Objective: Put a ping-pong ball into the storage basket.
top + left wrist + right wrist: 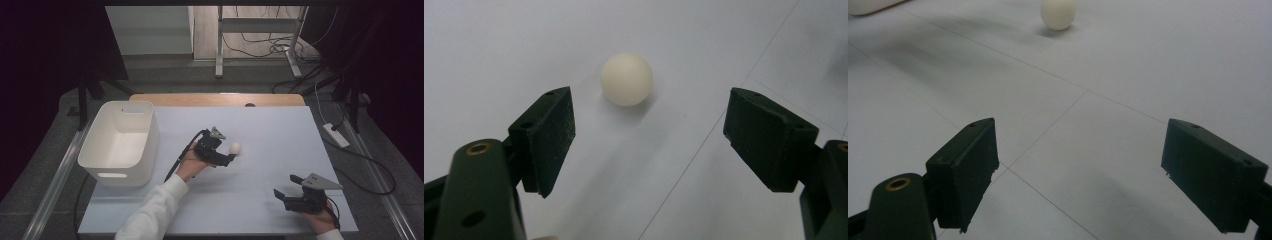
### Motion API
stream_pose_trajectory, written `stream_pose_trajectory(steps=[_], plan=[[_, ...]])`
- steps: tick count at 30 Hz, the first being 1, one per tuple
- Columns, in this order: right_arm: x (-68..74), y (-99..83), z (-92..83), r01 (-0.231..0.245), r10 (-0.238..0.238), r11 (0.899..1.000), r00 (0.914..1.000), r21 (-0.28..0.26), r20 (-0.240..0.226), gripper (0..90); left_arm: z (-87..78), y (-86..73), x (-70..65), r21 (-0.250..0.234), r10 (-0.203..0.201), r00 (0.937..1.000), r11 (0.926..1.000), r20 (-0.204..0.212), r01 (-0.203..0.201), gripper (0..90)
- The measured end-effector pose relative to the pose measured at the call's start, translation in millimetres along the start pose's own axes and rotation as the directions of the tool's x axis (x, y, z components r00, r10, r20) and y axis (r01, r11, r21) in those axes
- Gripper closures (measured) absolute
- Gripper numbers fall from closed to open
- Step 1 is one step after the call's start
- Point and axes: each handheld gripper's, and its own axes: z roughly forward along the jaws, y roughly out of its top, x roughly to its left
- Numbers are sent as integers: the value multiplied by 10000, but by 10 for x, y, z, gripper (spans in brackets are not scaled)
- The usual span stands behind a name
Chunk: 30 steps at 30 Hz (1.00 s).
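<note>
- Ball, small and white, lies on the pale bench just ahead of the left hand-held gripper, a little beyond its tips and not touched by them.
- Left hand-held gripper has its jaws spread wide, nothing between the pads.
- Right hand-held gripper rests low near the bench's front edge, well apart from the ball, jaws spread and empty.
- White bin stands out to the left hand-held gripper's far side.

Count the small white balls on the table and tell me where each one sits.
1. The small round white ball lies on the pale table sheet, just ahead of the open left hand-held gripper, right of the white plastic bin. Part of the bin's inside is hidden.
</note>
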Motion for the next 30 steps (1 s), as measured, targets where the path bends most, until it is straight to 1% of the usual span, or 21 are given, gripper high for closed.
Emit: stream_pose_trajectory(steps=[4,7,23,30], plan=[[-1,0,2,0,0,10000,10000,10,-3,152,32,6,12,-5,9,10000,10000,-29,-9,216],[-2,-1,2,-3,3,10000,10000,12,-1,152,63,6,23,1,-74,10000,10000,-29,74,217],[-7,-4,0,-36,36,10000,10000,8,-7,152,238,41,71,313,-110,9998,9994,-185,115,216],[-8,-3,1,-46,46,10000,10000,7,-22,152,320,56,80,433,-103,9998,9990,-140,109,215]])
